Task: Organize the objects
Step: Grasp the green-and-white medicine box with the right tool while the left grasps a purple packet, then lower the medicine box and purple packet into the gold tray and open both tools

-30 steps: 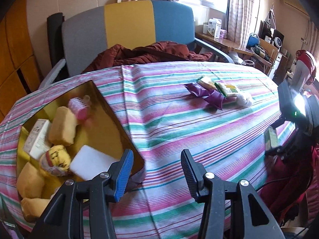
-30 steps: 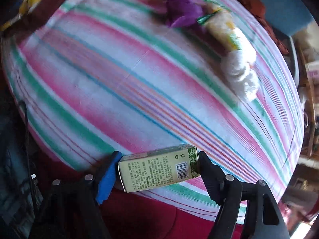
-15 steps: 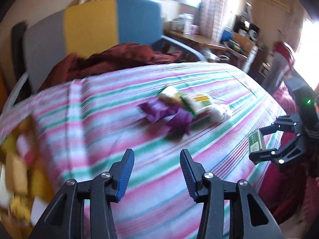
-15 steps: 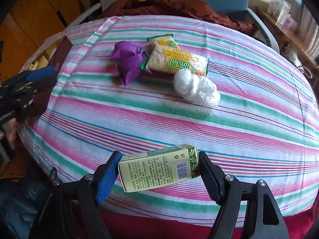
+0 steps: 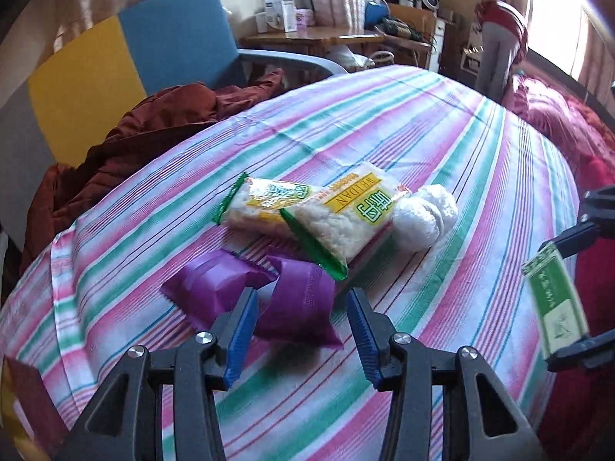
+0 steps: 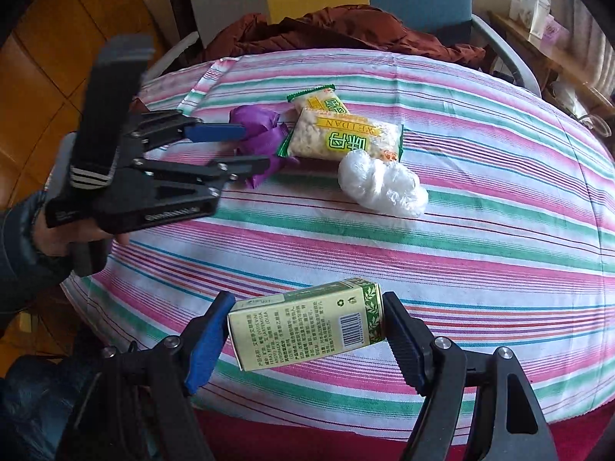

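Purple packet (image 5: pixel 298 303), soft and light, on striped counter (image 5: pixel 442 176), between the parted jaws of left hand-held gripper (image 5: pixel 300 330).
Crinkly, slippery film; pinch across its puffed middle. Right hand-held gripper (image 6: pixel 305 340) clamps green carton (image 6: pixel 305 322).

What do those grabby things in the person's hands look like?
Each tool is black, with two angled fingers, silver bolts and ribbed blue pads. The left tool has a tall black block on top, marked with white stripes, in the right wrist view. The right tool looks alike. A dark sleeve covers the left arm.
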The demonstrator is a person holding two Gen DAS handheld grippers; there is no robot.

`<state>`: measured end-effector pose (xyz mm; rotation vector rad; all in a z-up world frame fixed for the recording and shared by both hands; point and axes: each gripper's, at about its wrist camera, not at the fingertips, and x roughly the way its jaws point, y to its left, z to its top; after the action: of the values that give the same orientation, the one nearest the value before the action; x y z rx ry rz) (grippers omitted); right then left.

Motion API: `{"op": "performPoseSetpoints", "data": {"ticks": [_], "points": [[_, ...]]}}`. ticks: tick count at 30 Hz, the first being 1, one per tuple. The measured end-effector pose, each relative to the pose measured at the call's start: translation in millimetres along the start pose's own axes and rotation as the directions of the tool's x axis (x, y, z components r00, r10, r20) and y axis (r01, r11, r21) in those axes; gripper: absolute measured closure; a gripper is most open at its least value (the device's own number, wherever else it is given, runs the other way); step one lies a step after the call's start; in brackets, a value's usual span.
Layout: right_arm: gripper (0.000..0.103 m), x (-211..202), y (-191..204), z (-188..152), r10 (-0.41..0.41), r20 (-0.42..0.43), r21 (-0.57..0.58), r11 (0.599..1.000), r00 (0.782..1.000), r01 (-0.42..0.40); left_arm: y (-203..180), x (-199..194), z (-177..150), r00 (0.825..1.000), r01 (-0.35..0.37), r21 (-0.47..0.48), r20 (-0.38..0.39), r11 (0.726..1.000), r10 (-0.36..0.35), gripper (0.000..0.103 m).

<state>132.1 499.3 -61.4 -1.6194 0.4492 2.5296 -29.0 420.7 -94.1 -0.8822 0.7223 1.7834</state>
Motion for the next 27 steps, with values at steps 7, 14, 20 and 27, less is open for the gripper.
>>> {"op": "performPoseSetpoints", "data": {"ticks": [7,14,20,27], "points": [[0.026,-1.9,-2.2,0.1,-0.005,0.024,0.015,1.000,1.000,0.005,0.6,18.0,-5.9,1.000,0.000,-0.018,-0.027,1.000,0.000,0.069],[0.026,-1.8,-0.9,1.7,-0.012,0.031,0.011,1.000,0.999,0.012,-7.8,-23.2,-64.1,1.000,0.002,-0.101,-0.007,0.995,-0.003,0.069],[0.026,-6.5,-0.3,0.8,-0.065,0.059,0.021,0.998,0.996,0.064,-1.0,-59.0,-115.6,1.000,0.004,-0.246,0.023,0.969,0.002,0.070],[0.026,-10.6,2.2,-0.5,-0.166,0.083,0.025,0.986,0.983,0.164,7.1,-85.4,-130.9,0.999,-0.001,-0.313,0.036,0.950,0.013,0.070]]}}
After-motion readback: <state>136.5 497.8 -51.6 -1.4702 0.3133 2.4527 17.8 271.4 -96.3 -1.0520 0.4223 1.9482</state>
